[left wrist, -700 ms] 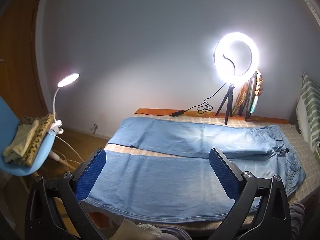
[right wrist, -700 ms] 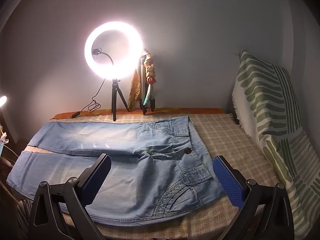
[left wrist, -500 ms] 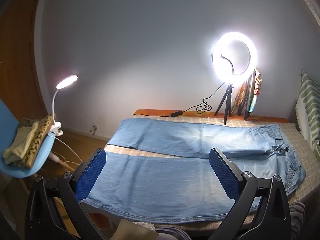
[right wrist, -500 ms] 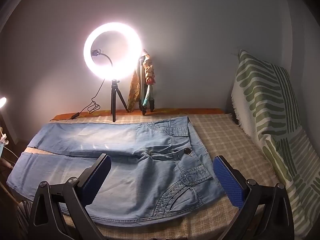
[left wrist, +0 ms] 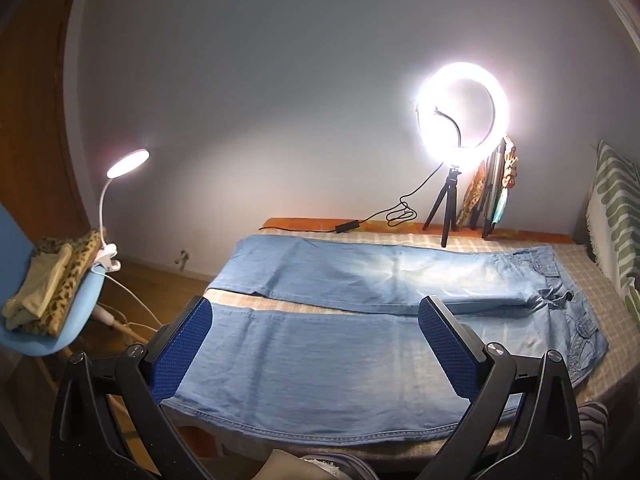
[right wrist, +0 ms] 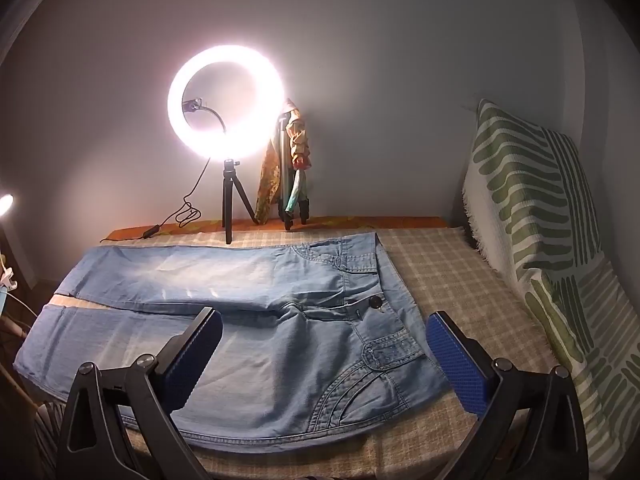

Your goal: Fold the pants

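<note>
Light blue jeans [left wrist: 320, 364] lie flat and spread on a checked bed cover, legs to the left, waist to the right. My left gripper [left wrist: 316, 320] is open and empty, held above the near leg. In the right wrist view the jeans [right wrist: 256, 340] show their waist, button and front pocket at the right. My right gripper [right wrist: 322, 330] is open and empty above the hip area. Neither gripper touches the cloth.
A lit ring light [left wrist: 462, 114] on a tripod stands at the bed's far edge by the wall, with its cable. A green-patterned pillow [right wrist: 536, 216] leans at the right. A blue chair [left wrist: 44, 320] with folded clothes and a clip lamp [left wrist: 128, 164] stands left.
Both views have shifted only slightly; the grippers stay open and the jeans have not moved.
</note>
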`<state>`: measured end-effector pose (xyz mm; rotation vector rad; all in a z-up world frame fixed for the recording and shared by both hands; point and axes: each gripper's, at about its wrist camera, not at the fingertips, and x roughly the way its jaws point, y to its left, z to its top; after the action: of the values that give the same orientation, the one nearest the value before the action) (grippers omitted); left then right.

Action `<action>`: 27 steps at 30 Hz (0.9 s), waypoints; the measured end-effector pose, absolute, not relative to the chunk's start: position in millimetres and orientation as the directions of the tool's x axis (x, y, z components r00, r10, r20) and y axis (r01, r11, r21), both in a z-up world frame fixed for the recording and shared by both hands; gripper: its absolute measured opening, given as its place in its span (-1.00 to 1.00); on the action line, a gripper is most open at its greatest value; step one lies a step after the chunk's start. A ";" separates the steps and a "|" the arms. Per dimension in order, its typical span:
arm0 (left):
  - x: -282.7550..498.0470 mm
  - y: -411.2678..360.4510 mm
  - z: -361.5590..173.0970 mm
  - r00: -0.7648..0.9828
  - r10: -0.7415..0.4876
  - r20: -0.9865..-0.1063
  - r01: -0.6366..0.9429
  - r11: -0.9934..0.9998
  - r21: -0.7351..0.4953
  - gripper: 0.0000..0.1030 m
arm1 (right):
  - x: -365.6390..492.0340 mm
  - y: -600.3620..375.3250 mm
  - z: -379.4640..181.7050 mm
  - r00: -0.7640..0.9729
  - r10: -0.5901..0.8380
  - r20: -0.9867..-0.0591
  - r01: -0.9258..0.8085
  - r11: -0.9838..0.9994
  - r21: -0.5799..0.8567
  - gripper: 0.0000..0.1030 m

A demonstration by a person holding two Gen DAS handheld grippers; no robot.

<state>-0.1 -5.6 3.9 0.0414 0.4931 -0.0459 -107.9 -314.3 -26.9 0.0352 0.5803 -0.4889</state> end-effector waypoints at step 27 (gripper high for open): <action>-3.9 -4.8 5.6 0.888 -0.047 -0.457 0.059 0.998 0.011 0.99 | -107.9 -313.0 -27.4 0.726 -0.435 -0.533 0.454 0.885 -0.104 1.00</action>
<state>-3.9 -4.8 5.6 0.0244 0.4745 -0.0549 -107.9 -313.0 -27.4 0.0341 0.5792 -0.4902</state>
